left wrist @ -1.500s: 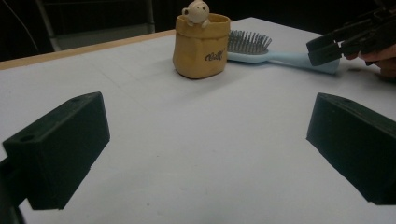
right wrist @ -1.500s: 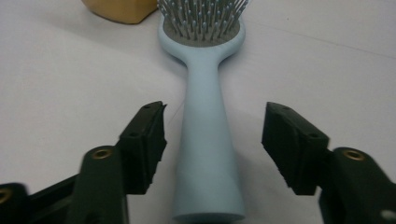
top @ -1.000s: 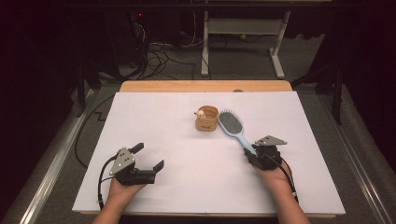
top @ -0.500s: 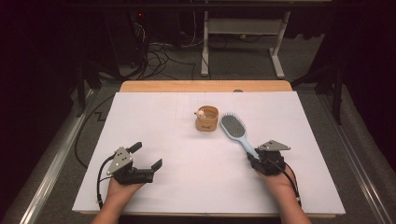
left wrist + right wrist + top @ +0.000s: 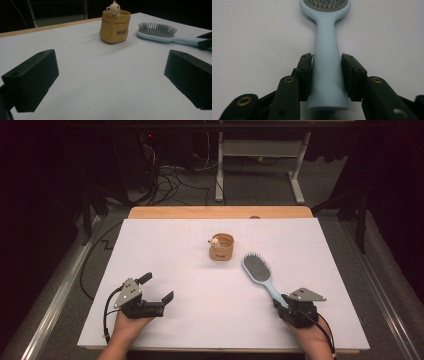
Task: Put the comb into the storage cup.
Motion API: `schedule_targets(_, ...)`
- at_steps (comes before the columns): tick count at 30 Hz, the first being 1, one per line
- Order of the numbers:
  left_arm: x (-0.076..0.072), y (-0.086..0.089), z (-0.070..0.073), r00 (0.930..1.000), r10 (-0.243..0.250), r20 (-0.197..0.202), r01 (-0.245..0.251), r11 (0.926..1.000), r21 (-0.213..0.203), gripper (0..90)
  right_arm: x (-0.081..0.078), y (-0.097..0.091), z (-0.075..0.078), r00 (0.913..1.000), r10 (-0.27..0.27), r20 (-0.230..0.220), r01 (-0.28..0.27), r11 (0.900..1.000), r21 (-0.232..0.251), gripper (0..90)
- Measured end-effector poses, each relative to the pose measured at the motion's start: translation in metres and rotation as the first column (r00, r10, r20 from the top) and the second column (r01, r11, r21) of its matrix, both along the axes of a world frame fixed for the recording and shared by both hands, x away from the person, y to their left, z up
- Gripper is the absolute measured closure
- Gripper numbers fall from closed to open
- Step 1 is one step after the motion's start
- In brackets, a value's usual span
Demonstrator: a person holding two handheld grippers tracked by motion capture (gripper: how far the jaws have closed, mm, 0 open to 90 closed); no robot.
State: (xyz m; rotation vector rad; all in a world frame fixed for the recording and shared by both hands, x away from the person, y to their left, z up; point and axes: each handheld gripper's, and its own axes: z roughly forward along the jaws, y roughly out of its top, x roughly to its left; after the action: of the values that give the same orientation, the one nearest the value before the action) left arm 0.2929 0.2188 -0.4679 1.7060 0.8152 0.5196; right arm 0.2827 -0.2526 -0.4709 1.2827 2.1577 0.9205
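Table: a white sheet covers the top, with a strip of bare wood along the far edge; it carries everything below.
Left hand: comes in over the near edge close to the near-left corner, palm under its tool, wrist low, aimed toward the far right.
Right hand: comes in over the near edge toward the near-right corner, forearm straight, tool aimed toward the far left.
Left gripper: jaws stand wide apart with bare sheet between them; in the left gripper view the two black blocks frame the pot and the brush farther off.
Right gripper: jaws drawn in narrow, pads pressed on both sides of the brush handle close to its butt end; in the high view it lies low over the sheet.
Hairbrush: pale blue, bristles up, lying flat right of the table's middle, head toward the far edge, handle slanting back to the near-right into the right gripper.
Pot: small tan sack-shaped holder with a little bear figure on its rim, upright near the table's centre, just beyond and left of the brush head, not touching it.
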Motion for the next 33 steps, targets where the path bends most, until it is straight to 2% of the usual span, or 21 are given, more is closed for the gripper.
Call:
schedule_targets(8,0.000,0.001,0.001,1.0000,-0.005,0.004,0.005,1.0000,-0.003,0.2,-0.024,-0.003,0.000,1.0000,0.000,0.003,0.000,0.9999,-0.010,62.9)
schedule_targets(10,0.000,0.001,0.001,0.9999,-0.010,0.000,0.010,0.9999,-0.006,0.2,-0.025,-0.003,0.000,1.0000,-0.001,0.004,0.001,0.9999,-0.010,62.9)
schedule_targets(15,0.000,0.000,0.001,0.9997,-0.025,-0.006,0.025,0.9996,-0.009,0.2,-0.024,-0.005,-0.001,0.9999,-0.008,0.007,0.008,0.9994,0.033,61.9)
schedule_targets(19,-0.001,0.001,0.000,0.9992,-0.032,-0.025,0.032,0.9994,0.009,0.7,-0.021,-0.007,0.004,0.9992,-0.003,0.039,-0.001,0.9943,0.107,57.0)
schedule_targets(21,-0.002,0.004,0.000,0.9992,-0.033,-0.025,0.033,0.9994,0.004,0.7,-0.020,-0.006,0.007,0.9982,-0.005,0.060,-0.003,0.9920,0.126,55.4)
schedule_targets(26,-0.002,0.010,0.002,0.9993,-0.018,-0.032,0.018,0.9998,-0.005,1.4,-0.018,-0.007,0.009,0.9943,-0.022,0.104,0.007,0.9897,0.143,51.9)
schedule_targets(30,-0.001,0.011,0.003,0.9994,-0.012,-0.031,0.012,0.9999,-0.002,1.6,-0.015,-0.012,0.010,0.9865,-0.055,0.154,0.029,0.9855,0.167,50.2)
schedule_targets(33,-0.001,0.008,0.003,1.0000,-0.007,-0.007,0.007,0.9998,0.020,1.5,-0.014,-0.014,0.010,0.9818,-0.071,0.176,0.039,0.9831,0.179,47.5)
